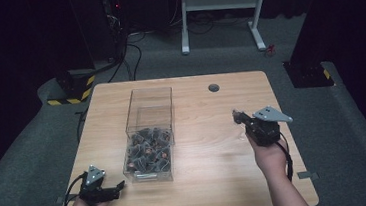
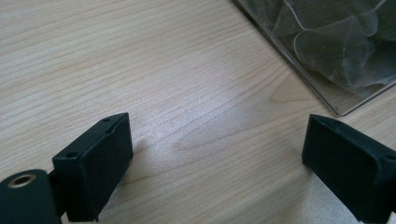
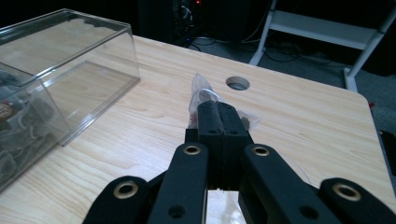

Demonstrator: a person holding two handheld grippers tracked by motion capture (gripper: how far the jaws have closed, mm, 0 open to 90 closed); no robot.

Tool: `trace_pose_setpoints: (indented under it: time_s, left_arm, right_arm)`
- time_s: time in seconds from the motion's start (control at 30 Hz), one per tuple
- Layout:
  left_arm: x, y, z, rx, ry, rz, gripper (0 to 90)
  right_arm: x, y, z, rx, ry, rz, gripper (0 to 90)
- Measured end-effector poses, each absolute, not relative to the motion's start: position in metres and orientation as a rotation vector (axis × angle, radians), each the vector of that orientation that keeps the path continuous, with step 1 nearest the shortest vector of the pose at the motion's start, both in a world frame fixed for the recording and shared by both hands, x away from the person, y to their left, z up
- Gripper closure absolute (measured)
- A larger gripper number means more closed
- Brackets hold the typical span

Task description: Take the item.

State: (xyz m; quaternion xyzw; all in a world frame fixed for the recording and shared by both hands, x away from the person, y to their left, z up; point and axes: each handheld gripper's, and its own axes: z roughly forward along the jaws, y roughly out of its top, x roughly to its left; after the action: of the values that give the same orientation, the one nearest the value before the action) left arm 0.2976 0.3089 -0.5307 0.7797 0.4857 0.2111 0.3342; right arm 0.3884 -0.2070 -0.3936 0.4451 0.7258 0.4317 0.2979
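A clear plastic box (image 1: 148, 117) stands left of the table's middle, its near half holding several small wrapped pieces (image 1: 148, 150). My right gripper (image 1: 236, 115) hovers to the box's right, above the table. In the right gripper view that gripper (image 3: 219, 113) is shut on a small piece in a clear wrapper (image 3: 201, 91), which sticks out past the tips. My left gripper (image 1: 120, 187) rests at the table's front left, just short of the box's near corner. In the left gripper view it (image 2: 219, 154) stands open over bare wood, with the box's corner (image 2: 327, 51) at upper right.
The wooden table (image 1: 210, 156) has a round cable hole (image 1: 214, 87) at the back, right of the box. A white desk frame (image 1: 222, 1) and cables stand on the floor beyond. Bare wood lies between the box and the right gripper.
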Motion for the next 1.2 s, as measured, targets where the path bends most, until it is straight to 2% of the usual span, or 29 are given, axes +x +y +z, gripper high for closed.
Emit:
trace_pose_setpoints:
  time_s: [1.2]
  left_arm:
    - [0.297, 0.309, -0.531, 2.034, 1.268, 0.551, 9.0]
  right_arm:
    - [0.406, -0.239, -0.421, 1.299, 1.914, 1.006, 90.0]
